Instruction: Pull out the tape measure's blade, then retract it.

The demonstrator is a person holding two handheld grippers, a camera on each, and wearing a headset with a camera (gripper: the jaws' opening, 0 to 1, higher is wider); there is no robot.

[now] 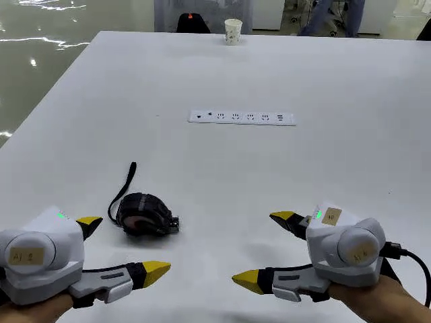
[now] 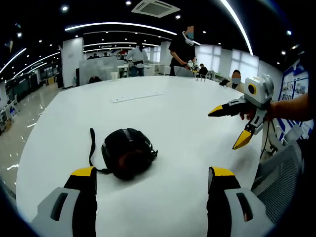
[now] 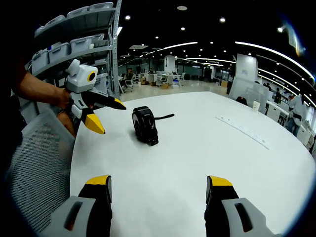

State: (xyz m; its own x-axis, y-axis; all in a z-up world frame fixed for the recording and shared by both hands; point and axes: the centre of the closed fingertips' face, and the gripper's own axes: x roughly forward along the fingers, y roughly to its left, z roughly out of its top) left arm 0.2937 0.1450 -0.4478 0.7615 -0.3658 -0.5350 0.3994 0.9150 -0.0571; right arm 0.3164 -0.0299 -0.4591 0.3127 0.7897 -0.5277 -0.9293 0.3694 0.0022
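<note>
A black tape measure (image 1: 145, 214) lies on the white table (image 1: 222, 161), its black wrist strap (image 1: 124, 185) trailing away from me. Its blade is fully inside the case. My left gripper (image 1: 123, 247) hovers open just left of and nearer than the tape measure (image 2: 127, 152), which sits a short way ahead between the jaws' lines. My right gripper (image 1: 273, 247) is open too, well to the right of the tape measure (image 3: 146, 124) and apart from it. Across the table the right gripper (image 2: 236, 126) comes into the left gripper view, and the left gripper (image 3: 101, 114) into the right gripper view.
A white power strip (image 1: 241, 118) lies flat at mid-table. A paper cup (image 1: 233, 31) stands at the far edge, with a dark chair (image 1: 193, 23) behind it. Several people (image 2: 183, 47) stand beyond the table. Storage shelves (image 3: 84, 34) rise behind the left gripper.
</note>
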